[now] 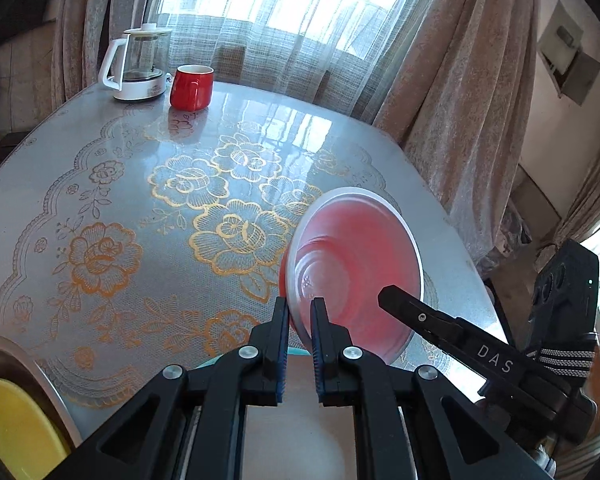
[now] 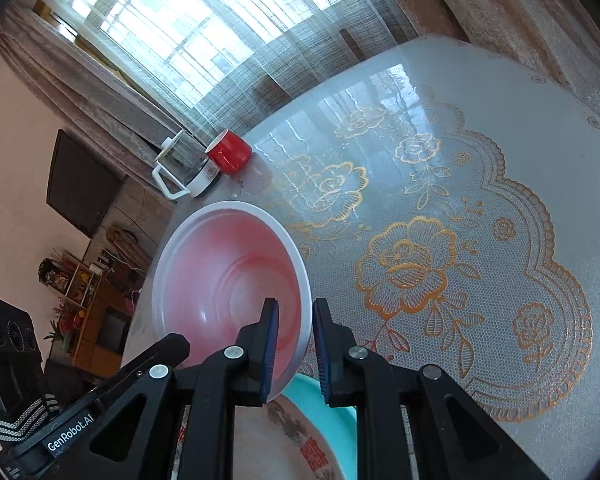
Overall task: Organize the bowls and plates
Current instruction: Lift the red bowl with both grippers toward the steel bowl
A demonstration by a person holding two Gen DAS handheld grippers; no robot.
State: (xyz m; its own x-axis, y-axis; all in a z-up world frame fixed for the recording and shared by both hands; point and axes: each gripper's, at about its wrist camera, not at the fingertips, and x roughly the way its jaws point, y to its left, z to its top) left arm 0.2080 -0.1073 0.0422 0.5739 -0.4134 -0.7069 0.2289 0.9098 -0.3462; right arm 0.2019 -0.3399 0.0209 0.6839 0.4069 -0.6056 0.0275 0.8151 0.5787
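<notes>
Both hand-held grippers (image 1: pixel 300 312) (image 2: pixel 294 314) pinch the tilted pink bowl (image 1: pixel 356 264) above stacked plates (image 2: pixel 284 440).

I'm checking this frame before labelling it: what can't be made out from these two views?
- Stack under the pink bowl: in both wrist views the gripper bodies cover most of the teal dish and the patterned plate.
- Yellow plate: cut off by the left wrist view's corner, as is its metal basin.
- Left gripper and right gripper: contact with the bowl's rim is blurred.
</notes>
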